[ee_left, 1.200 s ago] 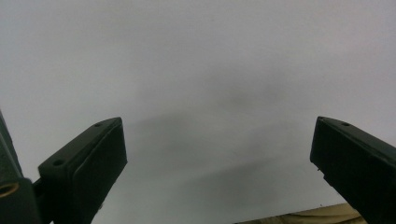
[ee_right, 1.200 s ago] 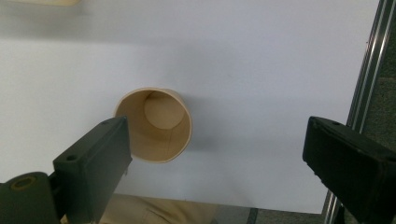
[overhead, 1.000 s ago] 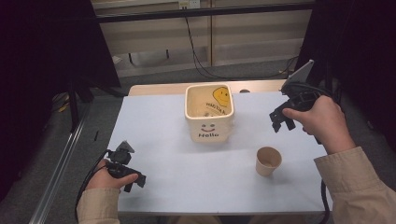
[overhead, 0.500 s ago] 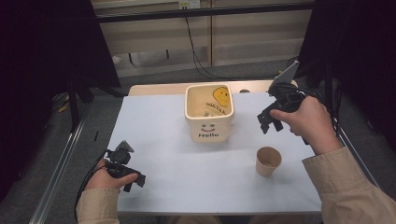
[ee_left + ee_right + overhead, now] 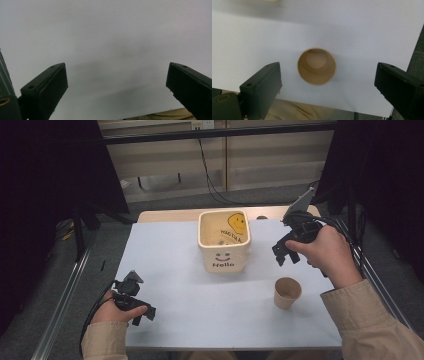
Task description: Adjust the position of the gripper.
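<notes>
A brown paper cup [image 5: 287, 292] stands upright and empty on the white table [image 5: 170, 260] at the front right. My right gripper [image 5: 286, 256] hovers above the table, behind the cup and to the right of the cream "Hello" bin [image 5: 223, 241]. In the right gripper view the cup [image 5: 317, 65] lies below, between the wide-apart jaws, with nothing held. My left gripper [image 5: 142, 312] rests low at the table's front left; its jaws stand wide apart over bare table surface [image 5: 107, 45].
The cream bin with smiley faces stands at the table's middle back and holds something small inside. A metal rail [image 5: 65, 305] runs along the left side. Cables [image 5: 212, 170] hang behind the table. A beige sleeve [image 5: 370, 325] comes in at the lower right.
My right gripper has moved left and down toward the table, from the far right edge to a spot beside the bin. The left gripper has stayed put.
</notes>
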`<state>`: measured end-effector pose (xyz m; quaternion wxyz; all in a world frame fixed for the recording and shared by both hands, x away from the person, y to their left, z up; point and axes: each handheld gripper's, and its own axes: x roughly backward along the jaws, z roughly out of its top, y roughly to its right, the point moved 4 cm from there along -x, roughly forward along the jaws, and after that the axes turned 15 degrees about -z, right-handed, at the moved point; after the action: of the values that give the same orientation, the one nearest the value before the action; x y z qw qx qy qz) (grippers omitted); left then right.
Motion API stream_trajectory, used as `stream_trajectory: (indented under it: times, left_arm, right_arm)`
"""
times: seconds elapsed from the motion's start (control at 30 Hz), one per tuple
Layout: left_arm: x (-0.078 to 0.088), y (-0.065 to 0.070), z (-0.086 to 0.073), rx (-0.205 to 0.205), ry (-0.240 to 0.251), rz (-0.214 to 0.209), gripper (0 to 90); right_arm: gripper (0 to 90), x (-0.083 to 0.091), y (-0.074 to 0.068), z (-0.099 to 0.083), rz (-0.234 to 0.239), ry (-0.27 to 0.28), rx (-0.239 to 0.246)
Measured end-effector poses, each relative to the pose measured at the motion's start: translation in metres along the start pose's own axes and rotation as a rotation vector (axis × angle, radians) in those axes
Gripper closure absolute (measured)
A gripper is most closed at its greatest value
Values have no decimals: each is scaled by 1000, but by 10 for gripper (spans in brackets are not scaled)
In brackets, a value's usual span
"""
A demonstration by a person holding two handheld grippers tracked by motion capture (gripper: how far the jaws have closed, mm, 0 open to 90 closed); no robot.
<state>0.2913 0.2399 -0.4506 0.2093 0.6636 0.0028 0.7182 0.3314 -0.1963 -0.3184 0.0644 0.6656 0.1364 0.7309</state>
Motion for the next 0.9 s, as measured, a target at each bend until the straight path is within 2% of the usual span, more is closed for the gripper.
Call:
stream_trajectory:
  times: [0.03, 0.1, 0.27, 0.43, 0.53, 0.57, 0.9]
  left_arm:
    - [-1, 1, 0, 10, 13, -3, 36]
    - [0, 1, 0, 13, 5, -8, 36]
    - [0, 1, 0, 0, -5, -7, 36]
    - [0, 0, 0, 0, -5, -3, 36]
    - [-1, 0, 0, 11, 13, -2, 36]
    - [1, 0, 0, 6, 2, -5, 36]
    - [0, 1, 0, 13, 4, -8, 36]
  right_arm:
    - [71, -1, -1, 0, -3, -1, 2]
    - [71, -7, -3, -1, -6, 3, 12]
    - [71, -21, -7, -4, 1, -11, 23]
    - [70, -31, -12, -7, -5, -7, 18]
    - [70, -38, -15, -8, 2, -13, 17]
    - [70, -41, -15, -8, 2, -12, 21]
    - [72, -65, -23, -14, -5, -25, 24]
